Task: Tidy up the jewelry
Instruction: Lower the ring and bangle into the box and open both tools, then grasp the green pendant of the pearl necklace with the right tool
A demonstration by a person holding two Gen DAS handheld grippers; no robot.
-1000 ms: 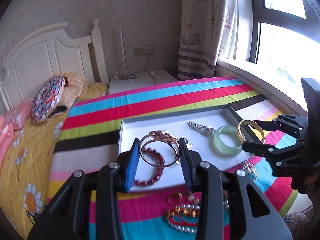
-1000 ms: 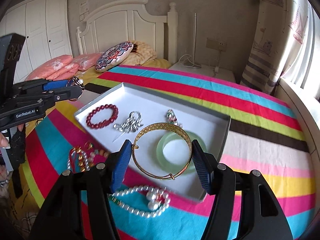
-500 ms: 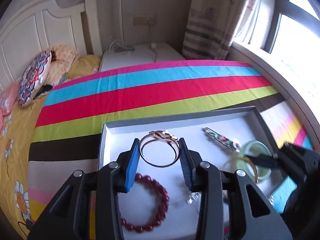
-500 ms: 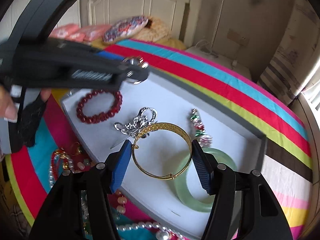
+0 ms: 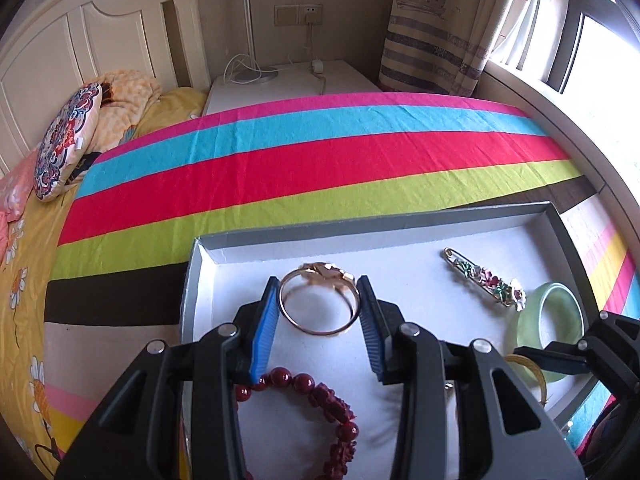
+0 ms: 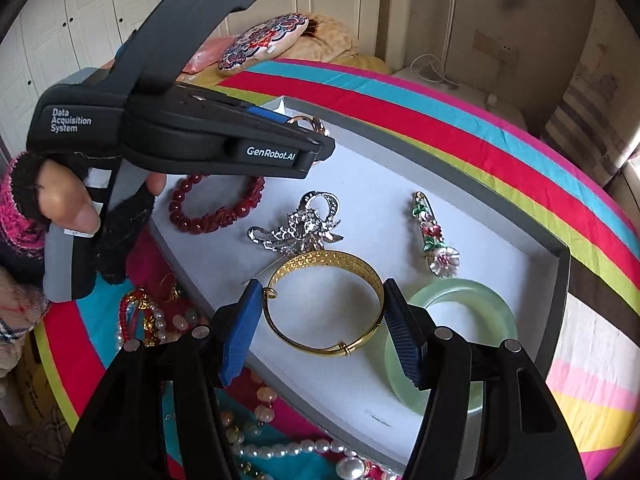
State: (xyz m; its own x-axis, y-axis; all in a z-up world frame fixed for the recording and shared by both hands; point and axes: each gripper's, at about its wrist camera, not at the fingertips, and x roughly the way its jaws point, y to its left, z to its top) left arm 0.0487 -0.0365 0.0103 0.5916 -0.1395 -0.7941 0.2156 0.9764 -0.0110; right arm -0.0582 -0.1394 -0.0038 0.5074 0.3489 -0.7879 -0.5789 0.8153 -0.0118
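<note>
My left gripper [image 5: 318, 294] is shut on a rose-gold bangle [image 5: 320, 328], low over the back left part of the white tray [image 5: 360, 232]. A red bead bracelet [image 5: 320, 396] lies under its fingers. In the right wrist view my right gripper [image 6: 322, 294] is shut on a gold bangle [image 6: 332, 260], just above the tray floor [image 6: 360, 372], next to a green jade bangle [image 6: 460, 292]. A silver brooch [image 6: 300, 228] and a floral clip [image 6: 434, 236] also lie in the tray. The left gripper [image 6: 316, 148] shows there too, held by a gloved hand [image 6: 68, 204].
Pearl and bead strings [image 6: 280, 448] lie loose on the striped bedspread [image 5: 320, 152] off the tray's near left corner. A patterned cushion [image 5: 64, 140] sits by the headboard, a nightstand [image 5: 288, 80] beyond the bed, and the window sill [image 5: 560, 112] at right.
Both grippers have come forward and down over the tray with their bangles. The left one now stands past the red bracelet; the right one has settled beside the jade bangle.
</note>
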